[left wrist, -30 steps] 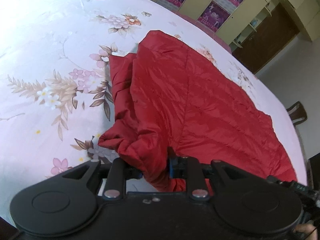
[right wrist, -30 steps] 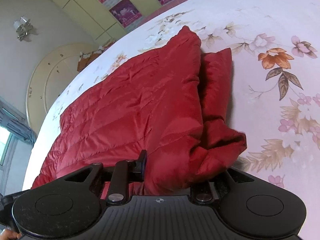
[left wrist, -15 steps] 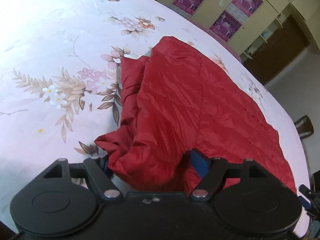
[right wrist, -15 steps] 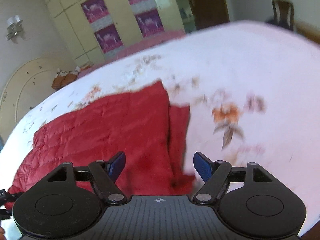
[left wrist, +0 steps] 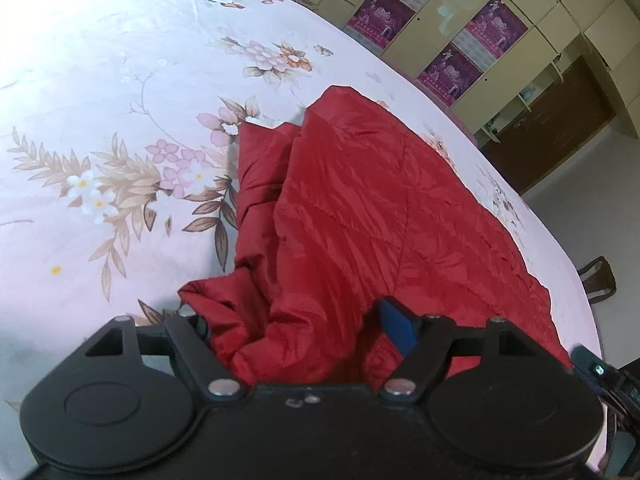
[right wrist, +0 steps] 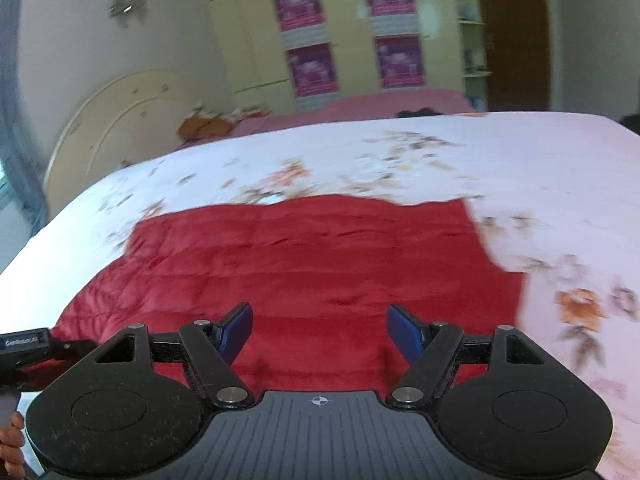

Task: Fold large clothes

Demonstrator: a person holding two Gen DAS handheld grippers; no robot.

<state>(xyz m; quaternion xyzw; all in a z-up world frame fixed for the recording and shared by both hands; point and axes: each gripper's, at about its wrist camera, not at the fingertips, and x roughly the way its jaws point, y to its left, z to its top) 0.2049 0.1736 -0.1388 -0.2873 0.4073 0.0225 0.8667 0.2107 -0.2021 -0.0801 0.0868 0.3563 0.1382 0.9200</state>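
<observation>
A red quilted jacket lies folded lengthwise on the floral bedsheet, with a bunched sleeve end at its near corner. My left gripper stands open over that bunched corner. Loose red fabric lies between its blue pads, which are spread apart and do not press on it. In the right wrist view the jacket spreads wide across the sheet. My right gripper hovers open above its near edge, with nothing held between its fingers.
A cream wardrobe with purple posters and a brown door stand beyond the bed. A rounded headboard is at the left. A dark chair is beside the bed. A hand shows at the lower left edge.
Both grippers were shut on the jacket's near corner and have opened and let it go. The right gripper has drawn back, risen and rolled level; the left has barely moved.
</observation>
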